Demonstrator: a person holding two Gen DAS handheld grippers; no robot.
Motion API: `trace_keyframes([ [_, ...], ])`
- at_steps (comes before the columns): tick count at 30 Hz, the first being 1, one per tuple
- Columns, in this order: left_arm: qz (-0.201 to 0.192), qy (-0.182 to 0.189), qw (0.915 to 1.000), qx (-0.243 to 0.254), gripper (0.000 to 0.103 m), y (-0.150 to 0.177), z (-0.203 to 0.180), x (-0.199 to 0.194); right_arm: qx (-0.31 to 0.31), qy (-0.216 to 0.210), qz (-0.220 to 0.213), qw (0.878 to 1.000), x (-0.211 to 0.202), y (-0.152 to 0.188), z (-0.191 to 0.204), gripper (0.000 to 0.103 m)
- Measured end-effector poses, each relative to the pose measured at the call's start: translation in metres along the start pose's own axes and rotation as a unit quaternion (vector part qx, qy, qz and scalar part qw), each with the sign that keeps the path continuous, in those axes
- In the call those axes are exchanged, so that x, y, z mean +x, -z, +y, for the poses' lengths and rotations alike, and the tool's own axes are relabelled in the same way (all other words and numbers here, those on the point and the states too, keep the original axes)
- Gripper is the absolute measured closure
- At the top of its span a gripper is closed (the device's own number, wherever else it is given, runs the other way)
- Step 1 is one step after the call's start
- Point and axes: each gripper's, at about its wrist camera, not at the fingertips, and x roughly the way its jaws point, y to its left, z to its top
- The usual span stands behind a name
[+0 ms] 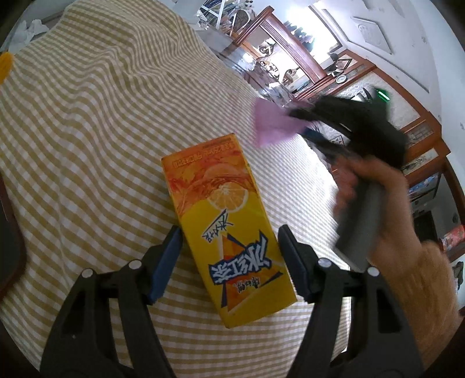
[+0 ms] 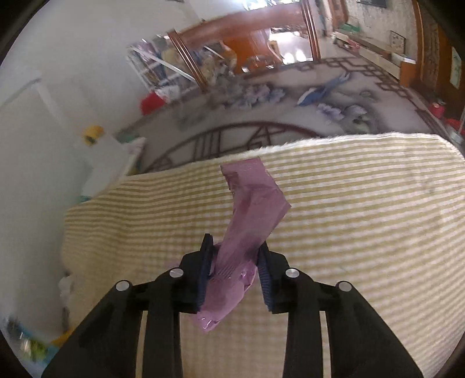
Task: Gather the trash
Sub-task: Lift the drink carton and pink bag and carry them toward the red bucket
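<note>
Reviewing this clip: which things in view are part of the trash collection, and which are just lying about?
Part of the job:
- yellow drink carton, lying on the checked tablecloth between the open left claw
- purple wrapper, pinched in the right claw

Just lying about:
- white crumpled item past the table's far corner
- yellow object on the white unit

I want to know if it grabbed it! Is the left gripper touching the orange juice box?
Apart. In the left wrist view the left gripper straddles the juice box, checkered cloth showing between each finger and it.
</note>
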Motion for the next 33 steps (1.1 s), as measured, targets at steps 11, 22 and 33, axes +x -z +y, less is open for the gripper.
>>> trace_keyframes([
  [11,-0.004,-0.004,1.0,0.006,0.031,0.005,0.0,0.004,-0.023,0.003,-0.016,1.0,-0.157,0.117,-0.092,0.074],
  [22,-0.034,-0.077,0.9947,0.059,0.038,0.015,-0.035,-0.003,-0.013,0.043,-0.07,0.997,-0.218,0.19,-0.137,0.074],
  [33,-0.04,-0.064,0.9847,0.157,0.085,0.056,-0.136,-0.016,0.026,0.044,-0.139,0.989,-0.285,0.201,-0.176,0.073],
])
